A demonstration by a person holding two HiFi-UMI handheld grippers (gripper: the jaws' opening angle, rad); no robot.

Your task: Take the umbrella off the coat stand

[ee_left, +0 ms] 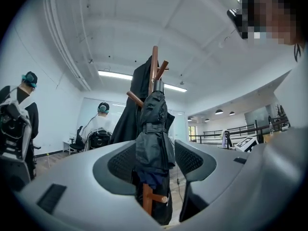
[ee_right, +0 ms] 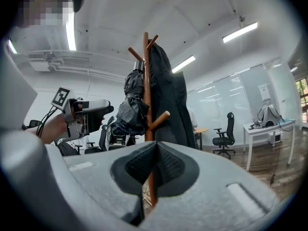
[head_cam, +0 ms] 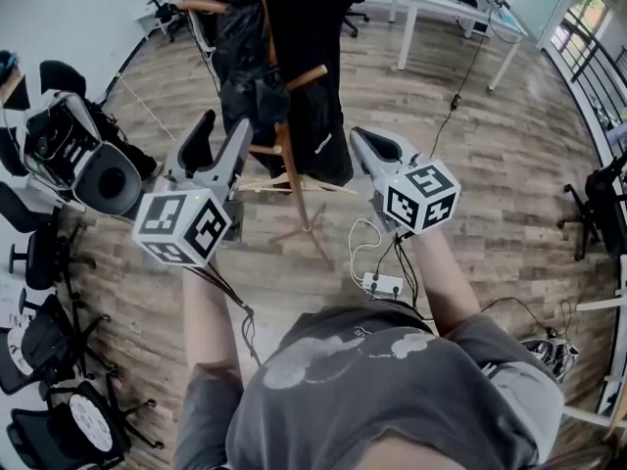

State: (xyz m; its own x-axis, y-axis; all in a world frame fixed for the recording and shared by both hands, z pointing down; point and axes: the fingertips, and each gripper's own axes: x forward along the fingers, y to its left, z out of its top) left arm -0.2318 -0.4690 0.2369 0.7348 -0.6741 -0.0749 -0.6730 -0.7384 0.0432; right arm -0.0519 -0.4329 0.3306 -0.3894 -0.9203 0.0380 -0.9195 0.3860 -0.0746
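A folded black umbrella [head_cam: 242, 71] hangs on the left side of the wooden coat stand [head_cam: 291, 179], beside a black coat [head_cam: 306, 67]. My left gripper [head_cam: 220, 133] is held level just in front of the umbrella and its jaws stand open. In the left gripper view the umbrella [ee_left: 153, 129] shows in the gap of the left gripper [ee_left: 154, 165], with neither pad pressing on it. My right gripper [head_cam: 364, 140] is at the stand's right side. Its jaws are shut and empty in the right gripper view [ee_right: 155, 150], facing the pole [ee_right: 146, 57].
Office chairs and a camera rig [head_cam: 73, 155] crowd the left wall. A power strip [head_cam: 382, 284] and cables lie on the wood floor by my feet. A white table [head_cam: 456, 13] stands at the back right. Two people [ee_left: 98, 126] are behind the stand.
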